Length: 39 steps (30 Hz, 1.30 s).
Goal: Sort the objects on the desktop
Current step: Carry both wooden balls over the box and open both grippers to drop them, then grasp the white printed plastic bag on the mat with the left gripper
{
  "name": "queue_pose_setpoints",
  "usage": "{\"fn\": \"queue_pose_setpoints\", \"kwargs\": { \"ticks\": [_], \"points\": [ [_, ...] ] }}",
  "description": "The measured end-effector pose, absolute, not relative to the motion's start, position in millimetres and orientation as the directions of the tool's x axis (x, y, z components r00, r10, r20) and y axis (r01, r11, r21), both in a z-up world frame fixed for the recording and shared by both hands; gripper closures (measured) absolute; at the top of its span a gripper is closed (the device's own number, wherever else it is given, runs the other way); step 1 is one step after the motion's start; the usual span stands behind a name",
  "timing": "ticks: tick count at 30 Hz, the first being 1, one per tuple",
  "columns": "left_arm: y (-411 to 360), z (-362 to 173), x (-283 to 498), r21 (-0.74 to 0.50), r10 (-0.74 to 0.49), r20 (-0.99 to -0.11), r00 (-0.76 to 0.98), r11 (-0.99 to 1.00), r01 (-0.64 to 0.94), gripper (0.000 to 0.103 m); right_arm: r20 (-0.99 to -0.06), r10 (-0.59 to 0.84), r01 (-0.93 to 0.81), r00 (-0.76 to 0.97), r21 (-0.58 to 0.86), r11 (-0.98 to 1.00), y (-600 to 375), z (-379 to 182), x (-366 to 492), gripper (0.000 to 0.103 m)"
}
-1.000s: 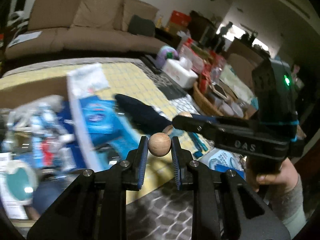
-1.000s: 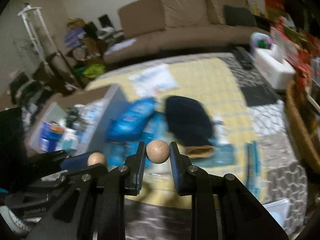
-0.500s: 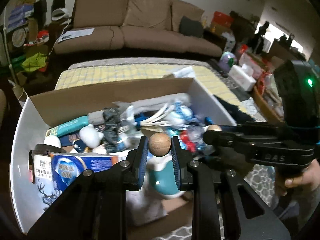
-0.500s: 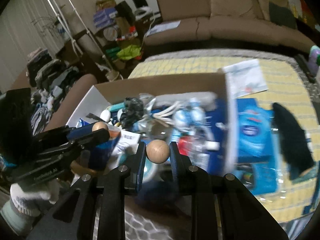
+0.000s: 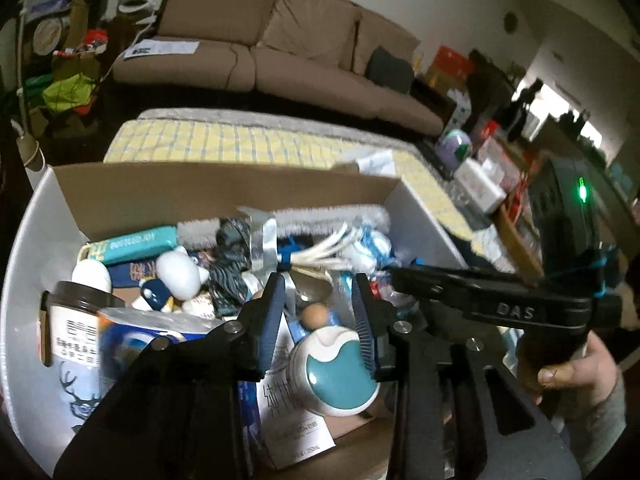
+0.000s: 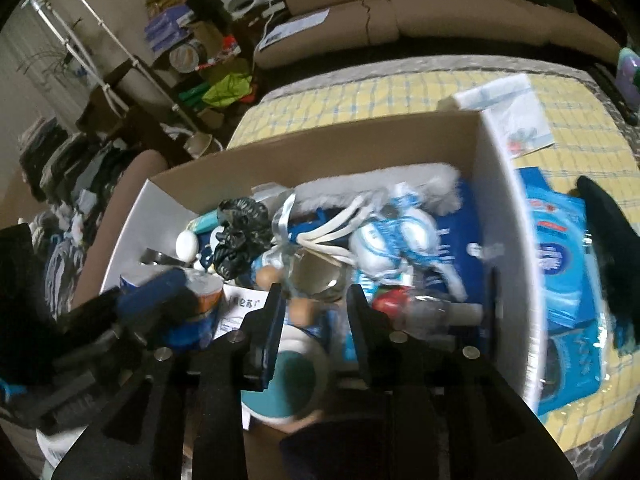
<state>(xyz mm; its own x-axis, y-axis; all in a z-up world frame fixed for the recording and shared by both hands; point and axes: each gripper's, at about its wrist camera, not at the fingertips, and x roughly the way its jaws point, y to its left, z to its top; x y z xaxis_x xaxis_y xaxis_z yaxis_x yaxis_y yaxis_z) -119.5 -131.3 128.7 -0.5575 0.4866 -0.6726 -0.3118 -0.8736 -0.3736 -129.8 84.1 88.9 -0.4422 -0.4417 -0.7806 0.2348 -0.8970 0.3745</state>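
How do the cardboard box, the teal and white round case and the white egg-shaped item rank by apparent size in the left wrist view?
1. cardboard box
2. teal and white round case, though nearness to the camera enlarges it
3. white egg-shaped item

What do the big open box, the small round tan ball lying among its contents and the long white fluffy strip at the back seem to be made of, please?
Big open box: cardboard, probably; dull brown inner wall, smooth white outside.
Small round tan ball: likely unvarnished wood; even matt tan, no shine.
Long white fluffy strip: soft pile, perhaps microfibre or plush; fuzzy edge.
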Motion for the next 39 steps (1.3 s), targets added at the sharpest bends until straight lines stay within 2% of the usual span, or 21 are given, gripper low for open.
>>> {"fn": "queue_pose_setpoints", "kwargs": {
  "ticks": [2,4,5,6,7,8,9,11,14,28,34,39],
  "points": [
    [-135,138,-116,-0.384,0.491,-0.657,-0.572,-0.871,-0.306,0.063,-0.773,-0.433,0.227,-0.463,0.369,-0.901,98,97,-123,0.064],
    [-136,147,-111,-0.385,0.494,-0.645,-0.583,-0.869,-0.310,0.062,-0.766,-0.417,0.216,-0.489,0.357,-0.909,116,108,-113,0.060],
    [-135,149,-108,-0.382,0.492,-0.644,-0.586,-0.870,-0.311,0.057,-0.764,-0.407,0.210,-0.501,0.348,-0.914,124,113,-109,0.058],
    [-133,154,-103,-0.376,0.490,-0.640,-0.592,-0.871,-0.316,0.052,-0.762,-0.398,0.204,-0.512,0.342,-0.917,132,117,-105,0.055],
    [-130,156,-100,-0.372,0.490,-0.638,-0.594,-0.872,-0.319,0.039,-0.759,-0.389,0.199,-0.522,0.335,-0.921,140,122,-101,0.053],
    [-126,159,-96,-0.370,0.494,-0.634,-0.596,-0.870,-0.328,0.029,-0.754,-0.371,0.187,-0.541,0.323,-0.928,153,129,-96,0.047],
    [-120,162,-91,-0.363,0.498,-0.631,-0.594,-0.867,-0.342,0.026,-0.752,-0.360,0.175,-0.553,0.317,-0.932,162,132,-92,0.038],
    [-106,165,-85,-0.345,0.503,-0.636,-0.585,-0.864,-0.367,0.017,-0.744,-0.339,0.149,-0.576,0.312,-0.938,183,139,-85,0.029],
    [-81,166,-73,-0.336,0.528,-0.638,-0.560,-0.846,-0.415,0.003,-0.735,-0.302,0.101,-0.607,0.306,-0.947,215,146,-73,0.022],
    [16,167,-63,-0.259,0.548,-0.690,-0.473,-0.797,-0.545,0.002,-0.749,-0.242,-0.026,-0.616,0.326,-0.945,300,117,-49,0.021],
    [35,181,-119,-0.142,0.470,-0.726,-0.502,-0.817,-0.559,0.002,-0.753,-0.226,-0.029,-0.618,0.309,-0.951,316,112,-61,0.021],
    [48,183,-193,-0.101,0.427,-0.758,-0.493,-0.824,-0.558,0.002,-0.756,-0.218,-0.024,-0.617,0.295,-0.955,328,109,-84,0.021]
  ]
}}
